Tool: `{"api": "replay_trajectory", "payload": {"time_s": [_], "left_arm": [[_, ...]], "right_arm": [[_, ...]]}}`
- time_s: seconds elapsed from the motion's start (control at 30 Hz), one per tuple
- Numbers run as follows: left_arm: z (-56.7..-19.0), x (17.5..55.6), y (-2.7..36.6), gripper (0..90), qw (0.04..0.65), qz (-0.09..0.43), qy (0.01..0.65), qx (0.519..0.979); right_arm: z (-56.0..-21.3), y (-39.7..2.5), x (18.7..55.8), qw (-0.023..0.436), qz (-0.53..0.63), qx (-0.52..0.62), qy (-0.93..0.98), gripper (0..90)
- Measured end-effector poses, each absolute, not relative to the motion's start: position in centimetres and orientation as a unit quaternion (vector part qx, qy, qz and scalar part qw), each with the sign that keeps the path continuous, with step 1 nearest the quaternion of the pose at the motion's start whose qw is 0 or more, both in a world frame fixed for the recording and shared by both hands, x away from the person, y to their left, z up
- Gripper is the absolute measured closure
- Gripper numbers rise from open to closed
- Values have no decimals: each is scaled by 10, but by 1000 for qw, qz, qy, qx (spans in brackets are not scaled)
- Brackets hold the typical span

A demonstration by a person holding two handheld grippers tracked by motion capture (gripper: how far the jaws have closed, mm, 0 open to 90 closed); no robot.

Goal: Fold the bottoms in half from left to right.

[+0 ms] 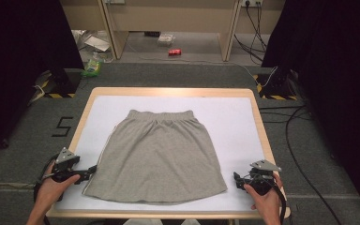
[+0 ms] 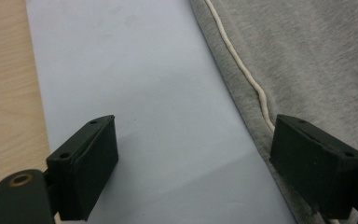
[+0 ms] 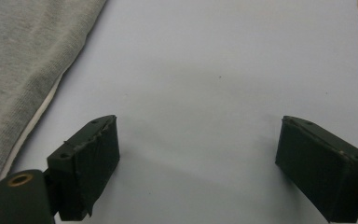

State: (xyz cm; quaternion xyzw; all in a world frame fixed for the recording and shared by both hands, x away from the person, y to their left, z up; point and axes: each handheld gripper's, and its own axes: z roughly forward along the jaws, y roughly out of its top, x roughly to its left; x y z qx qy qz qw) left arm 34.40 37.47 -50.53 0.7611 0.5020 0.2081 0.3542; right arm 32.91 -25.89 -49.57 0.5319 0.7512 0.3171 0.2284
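From up top, there's a grey skirt point(image 1: 157, 157) spread flat in the middle of the table point(image 1: 261, 126), on a white sheet point(image 1: 234, 122), waistband at the far end and hem toward the person. Looks laid out that way so both bottom corners are easy to get at, probably for folding. The left tongs point(image 1: 90, 172) sit right at the skirt's near-left corner, and the right tongs point(image 1: 236, 179) rest a little off the near-right corner, not touching the cloth. Each hand is low at the front edge, one per side, which makes sense if you want to lift both corners together. In the left gripper view, the left tongs point(image 2: 193, 163) are spread wide and hold nothing; one jaw is over bare sheet, the other sits right over the skirt's side edge, where a pale cord point(image 2: 242, 70) runs along the seam. So it's lined up to pinch that edge, I'd guess. In the right gripper view, the right tongs point(image 3: 198, 163) are also wide open and empty, both jaws over the sheet, with the skirt off to one side, near but apart.
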Motion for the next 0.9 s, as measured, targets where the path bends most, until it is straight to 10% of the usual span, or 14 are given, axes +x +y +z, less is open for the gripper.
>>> {"api": "replay_trajectory", "payload": {"time_s": [0.9], "left_arm": [[-470, 416, 359, 229, 391, 199, 504, 744]], "right_arm": [[-489, -249, 329, 242, 341, 503, 756, 180]]}}
